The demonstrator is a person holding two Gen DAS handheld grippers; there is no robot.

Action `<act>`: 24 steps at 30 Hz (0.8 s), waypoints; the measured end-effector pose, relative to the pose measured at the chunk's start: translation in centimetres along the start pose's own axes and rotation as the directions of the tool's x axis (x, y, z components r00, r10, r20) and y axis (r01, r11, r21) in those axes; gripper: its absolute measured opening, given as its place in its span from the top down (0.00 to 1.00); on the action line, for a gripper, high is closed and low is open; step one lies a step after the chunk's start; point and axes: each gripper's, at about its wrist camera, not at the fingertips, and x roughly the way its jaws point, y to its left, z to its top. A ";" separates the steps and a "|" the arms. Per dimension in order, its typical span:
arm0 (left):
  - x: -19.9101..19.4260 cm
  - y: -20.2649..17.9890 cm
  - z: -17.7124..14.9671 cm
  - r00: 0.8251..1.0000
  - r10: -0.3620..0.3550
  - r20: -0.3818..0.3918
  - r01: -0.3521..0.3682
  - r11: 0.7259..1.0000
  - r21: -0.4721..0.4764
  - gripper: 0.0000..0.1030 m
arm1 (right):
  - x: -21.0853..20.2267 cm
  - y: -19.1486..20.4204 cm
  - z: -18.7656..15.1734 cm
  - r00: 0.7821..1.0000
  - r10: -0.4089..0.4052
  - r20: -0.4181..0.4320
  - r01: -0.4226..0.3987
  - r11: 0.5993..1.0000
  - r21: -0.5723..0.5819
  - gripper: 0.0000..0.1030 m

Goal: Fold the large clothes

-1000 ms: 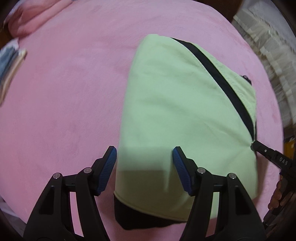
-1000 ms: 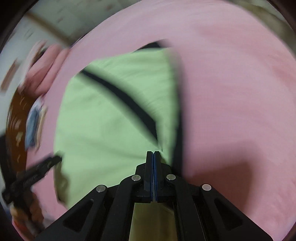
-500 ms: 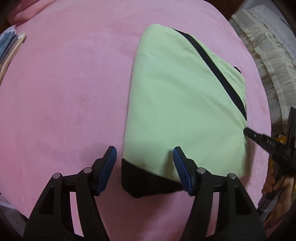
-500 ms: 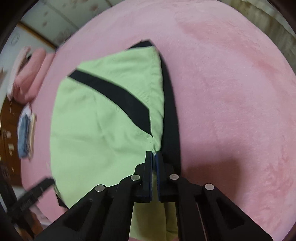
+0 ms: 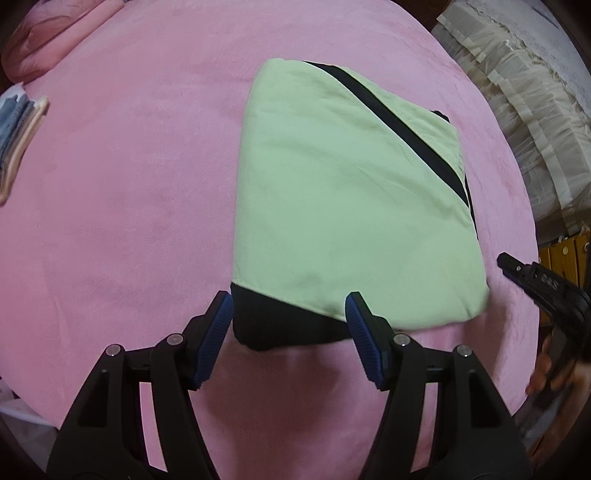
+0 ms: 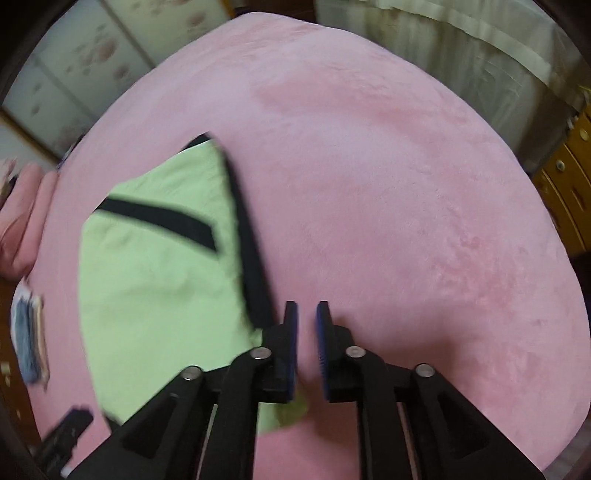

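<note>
Left wrist view: my left gripper [image 5: 288, 317] is spread wide and holds nothing, its blue pads [image 5: 218, 332] hanging just short of the near edge of the folded garment [image 5: 343, 206]. Item: a pale green top with a black diagonal stripe [image 5: 402, 125] and a black hem band [image 5: 280, 325], folded into a compact packet on the pink plush bedspread [image 5: 122, 206]. The packet lies straight ahead of these fingers, its long axis running away from me; the black band sits between the two pads in the picture, though I cannot tell whether either one touches cloth. My right gripper [image 5: 517, 269] shows at the right edge, its tip just beside the packet's near right corner and clear of it. Also present: a stack of folded clothes [image 5: 18, 122] at far left, a pink pillow [image 5: 55, 29] at top left, cream frilled bedding [image 5: 517, 81] at right. Right wrist view, somewhat blurred: my right gripper [image 6: 306, 328] is parted by a narrow gap and grips nothing. The garment [image 6: 155, 280] lies to the left of these fingers, its black-trimmed edge [image 6: 251, 266] ending just beside the left pad; ahead is only bedspread [image 6: 406, 206]. Judgement: the left gripper is the better placed, being squarely in line with the packet's long axis; the right would need to swing leftward to reach the edge.
</note>
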 end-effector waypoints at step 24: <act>-7.1 -3.0 -1.0 0.997 0.024 0.070 -0.029 0.998 0.060 0.18 | -11.4 13.9 -9.0 0.990 0.131 -0.056 -0.142 0.919 -0.367 0.08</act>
